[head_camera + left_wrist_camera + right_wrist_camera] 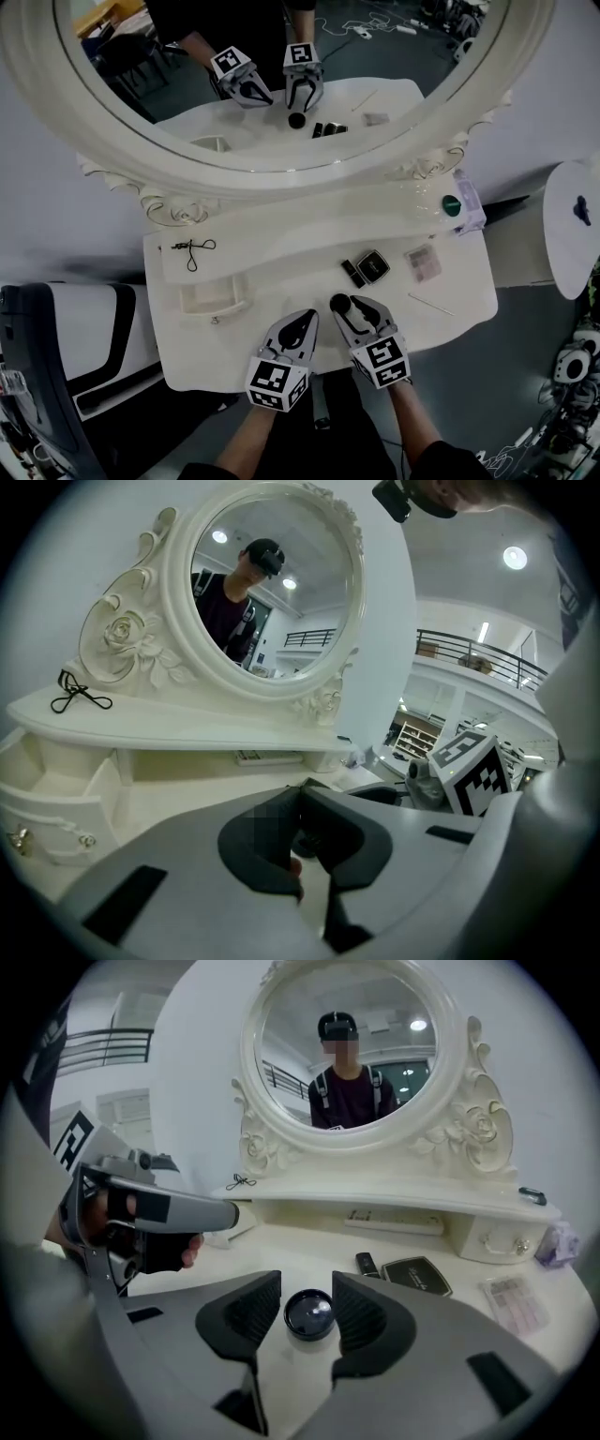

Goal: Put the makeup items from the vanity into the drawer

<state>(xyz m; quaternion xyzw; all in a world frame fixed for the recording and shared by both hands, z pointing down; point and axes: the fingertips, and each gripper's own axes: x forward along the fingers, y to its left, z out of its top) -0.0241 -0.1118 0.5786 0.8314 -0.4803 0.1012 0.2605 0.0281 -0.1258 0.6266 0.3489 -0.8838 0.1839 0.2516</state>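
Observation:
A small round black jar [339,303] stands on the white vanity top [281,281] near its front edge. My right gripper [352,307] is open, with the jar [309,1314] standing between its fingertips [361,1312]; the pads sit close on both sides without squeezing it. Just to its left, my left gripper [304,323] is shut and holds nothing [302,803]. Further back lie a black compact [373,265], a short black tube [352,273] and a clear palette [423,262]. The small drawer [211,295] at the left stands pulled open.
A thin stick [430,304] lies at the right front. A black cord [192,249] lies on the upper shelf [281,225], with a green-capped item [452,205] at the shelf's right end. The oval mirror [281,84] rises behind. A closed small drawer [497,1241] is under the shelf.

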